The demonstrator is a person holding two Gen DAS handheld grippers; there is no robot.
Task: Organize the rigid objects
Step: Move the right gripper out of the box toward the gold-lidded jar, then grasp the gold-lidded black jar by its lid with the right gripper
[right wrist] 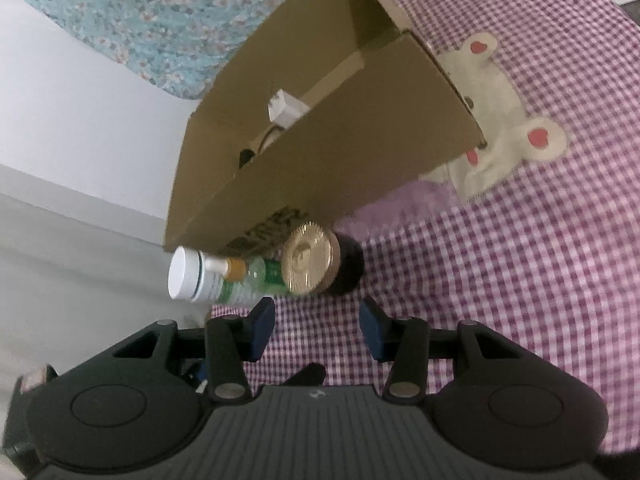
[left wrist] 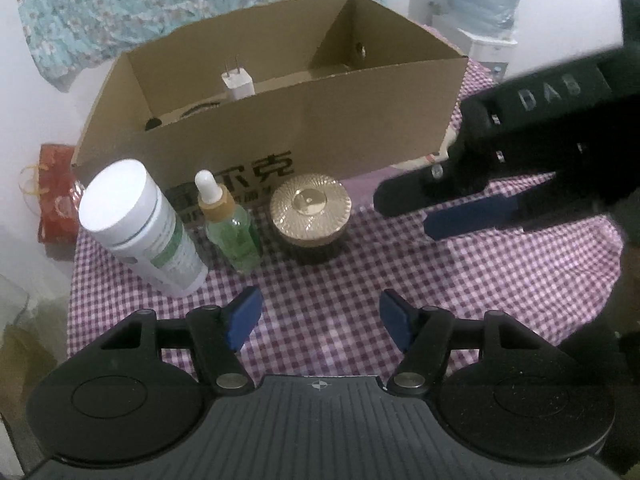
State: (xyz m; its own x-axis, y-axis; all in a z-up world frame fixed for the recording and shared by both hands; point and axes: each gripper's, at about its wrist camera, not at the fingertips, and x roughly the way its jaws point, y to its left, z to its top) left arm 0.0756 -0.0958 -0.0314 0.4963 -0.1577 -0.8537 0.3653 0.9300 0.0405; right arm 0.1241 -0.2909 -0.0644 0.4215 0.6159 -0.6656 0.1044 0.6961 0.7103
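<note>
Right tool (right wrist: pixel 317 326) open and empty, nearest the gold-lidded jar (right wrist: pixel 320 258) standing upright dead ahead, just beyond the fingertips, before the cardboard box (right wrist: pixel 340 152). Left tool (left wrist: pixel 320 320) open, farther back.

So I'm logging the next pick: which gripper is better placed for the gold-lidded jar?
Probably right: the right gripper is open with the gold-lidded jar just ahead; the left gripper sits farther back.
</note>
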